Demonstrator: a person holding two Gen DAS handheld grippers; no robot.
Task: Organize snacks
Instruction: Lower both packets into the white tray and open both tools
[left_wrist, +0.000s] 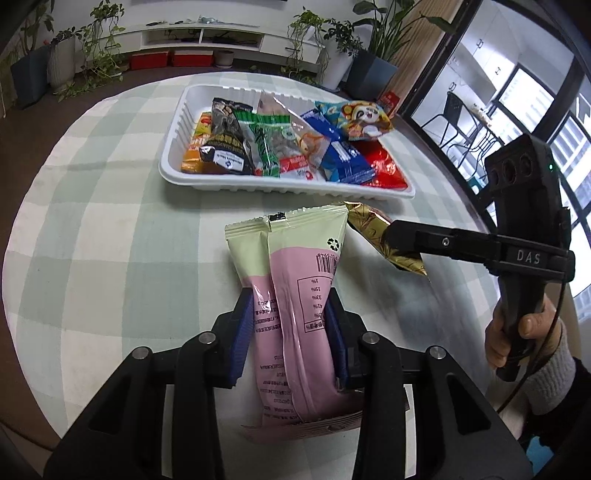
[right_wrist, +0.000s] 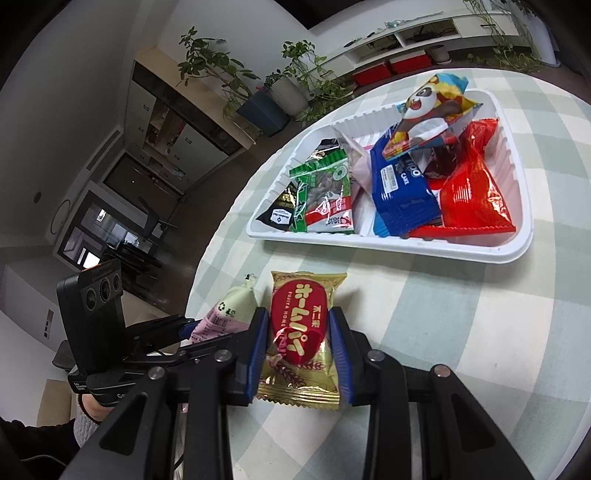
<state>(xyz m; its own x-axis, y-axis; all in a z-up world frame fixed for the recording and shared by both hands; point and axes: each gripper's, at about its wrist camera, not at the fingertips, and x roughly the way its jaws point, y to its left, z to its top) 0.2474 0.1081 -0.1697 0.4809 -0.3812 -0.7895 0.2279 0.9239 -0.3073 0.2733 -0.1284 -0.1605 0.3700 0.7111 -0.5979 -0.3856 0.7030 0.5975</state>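
Note:
A pink and pale-green snack packet (left_wrist: 295, 251) stands lengthwise between the blue pads of my left gripper (left_wrist: 290, 299), which is shut on its lower half just above the checked tablecloth. To its right, a gold packet (left_wrist: 369, 225) sticks out of my right gripper (left_wrist: 399, 236). In the right wrist view that gold packet with a red oval label (right_wrist: 301, 332) is pinched at its sides by my right gripper (right_wrist: 297, 317). The pink packet (right_wrist: 225, 314) and left gripper (right_wrist: 184, 328) sit close on the left. A white tray (left_wrist: 173, 147) beyond holds several snack packets.
The tray (right_wrist: 406, 247) lies a short way past both packets on a round table with a green and white checked cloth (left_wrist: 110, 240). A hand in a grey cuff (left_wrist: 528, 332) holds the right gripper's handle. Potted plants and a low white shelf stand behind.

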